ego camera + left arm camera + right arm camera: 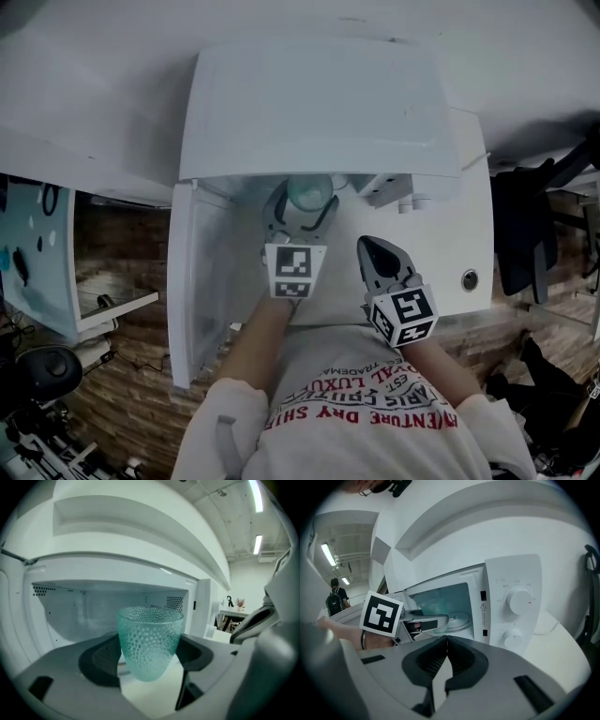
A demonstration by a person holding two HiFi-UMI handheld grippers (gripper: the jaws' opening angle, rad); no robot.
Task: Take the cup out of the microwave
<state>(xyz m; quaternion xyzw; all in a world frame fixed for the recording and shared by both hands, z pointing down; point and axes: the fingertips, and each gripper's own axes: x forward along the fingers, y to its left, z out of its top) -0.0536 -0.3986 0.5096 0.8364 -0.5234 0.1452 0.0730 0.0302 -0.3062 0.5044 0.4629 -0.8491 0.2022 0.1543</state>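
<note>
Left gripper view: left gripper [150, 652] jaws stand wide, pressed on the cup [150, 634] at 12 o'clock. The cup is gripped but not yet out of the microwave [319, 103]. The right gripper [446, 643] is closed on nothing.

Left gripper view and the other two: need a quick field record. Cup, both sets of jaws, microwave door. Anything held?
cup: green dimpled glass, upright, at the open front of the microwave
left gripper: jaws closed on the cup, one on each side
right gripper: jaws together, nothing between them, held in front of the dial side
door: swung open, at the left in the head view
held: the cup only, by the left gripper
</note>
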